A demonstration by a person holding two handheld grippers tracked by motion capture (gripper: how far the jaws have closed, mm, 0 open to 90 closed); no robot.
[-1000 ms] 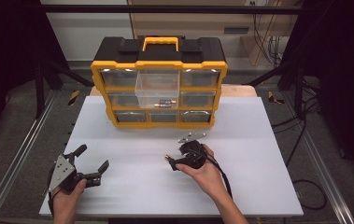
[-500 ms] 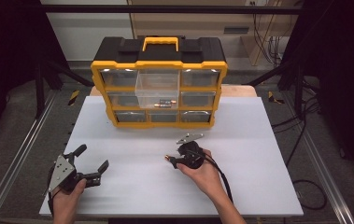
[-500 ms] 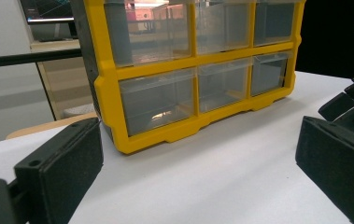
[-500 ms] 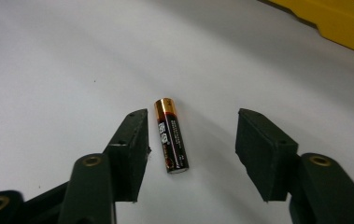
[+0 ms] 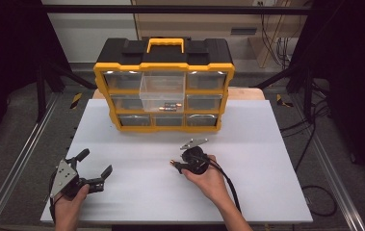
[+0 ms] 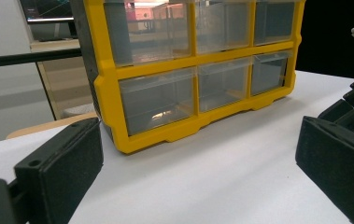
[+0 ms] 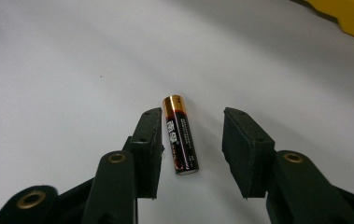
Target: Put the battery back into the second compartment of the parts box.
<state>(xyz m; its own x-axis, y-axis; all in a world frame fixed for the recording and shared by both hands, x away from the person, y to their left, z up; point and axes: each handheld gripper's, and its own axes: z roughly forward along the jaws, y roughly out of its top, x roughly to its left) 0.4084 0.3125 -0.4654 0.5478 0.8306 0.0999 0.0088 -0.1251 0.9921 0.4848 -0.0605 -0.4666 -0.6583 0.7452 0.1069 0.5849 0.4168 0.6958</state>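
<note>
On the white counter (image 5: 136, 192) stands the biggest thing in the scene, a yellow and black drawer organizer (image 5: 164, 86), with one clear drawer (image 5: 163, 92) in its middle column pulled out toward the person; a couple of small batteries seem to lie in it already (too small in the high view to be sure). Both hands keep their places, so the change is a small one and belongs to the right tongs (image 7: 191, 149). Their jaws have just been closing, from wide apart to a narrow gap, and a battery (image 7: 180, 134) now lies between them on the counter, well in front of the organizer. In the right gripper view the left pad sits just beside the battery, perhaps grazing it, while the right pad is clearly apart from it, so nothing is clamped yet. My judgement is that a pickup is under way and the open drawer is the likely destination. The left tongs (image 5: 92, 169) rest released near the counter's front left corner, jaws spread wide with nothing between them, facing the organizer's lower drawers.
</note>
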